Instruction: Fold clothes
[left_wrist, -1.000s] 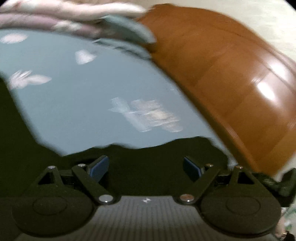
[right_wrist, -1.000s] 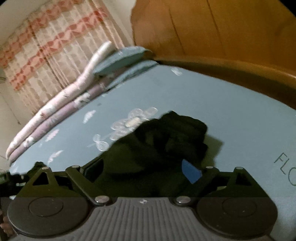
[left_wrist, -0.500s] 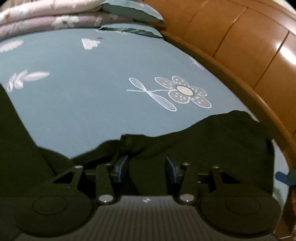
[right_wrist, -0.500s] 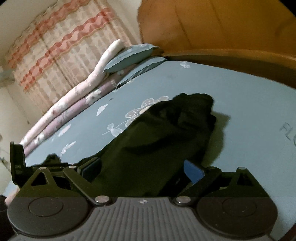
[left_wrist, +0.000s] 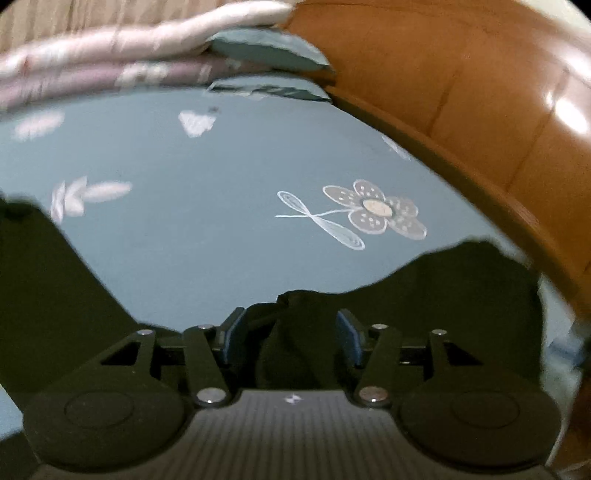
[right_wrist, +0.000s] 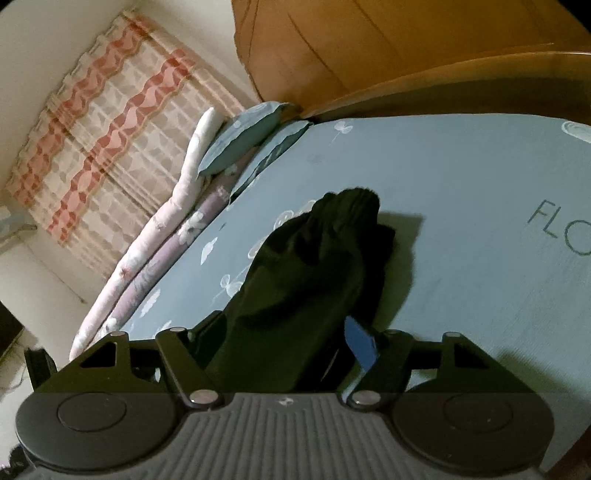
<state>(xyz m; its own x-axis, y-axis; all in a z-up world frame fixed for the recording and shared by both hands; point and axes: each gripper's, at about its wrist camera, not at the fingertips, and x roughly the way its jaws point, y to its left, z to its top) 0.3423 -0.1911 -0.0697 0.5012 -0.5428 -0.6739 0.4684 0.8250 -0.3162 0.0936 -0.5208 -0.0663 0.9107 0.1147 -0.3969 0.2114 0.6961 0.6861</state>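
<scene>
A black garment (left_wrist: 443, 295) lies crumpled on the blue flowered bed sheet (left_wrist: 203, 221), close to the wooden headboard (left_wrist: 461, 92). My left gripper (left_wrist: 290, 332) is low over its near edge. A raised fold of the cloth fills the gap between the blue pads (left_wrist: 347, 332), and the jaws are opening slightly. In the right wrist view the same garment (right_wrist: 314, 258) runs from a bunched end back into my right gripper (right_wrist: 284, 339). Its jaws are closing around the cloth, and the right blue pad (right_wrist: 360, 343) still shows its bare face.
Blue pillows (left_wrist: 266, 51) and a rolled pink and mauve quilt (left_wrist: 110, 48) lie along the far side of the bed. The headboard (right_wrist: 369, 55) curves along one edge. A pink patterned curtain (right_wrist: 110, 129) hangs behind. Bare sheet (right_wrist: 480, 240) spreads around the garment.
The left jaws came in from wide to close around a fold of the black cloth. The right gripper moved in over the garment, rolled, and its jaws narrowed.
</scene>
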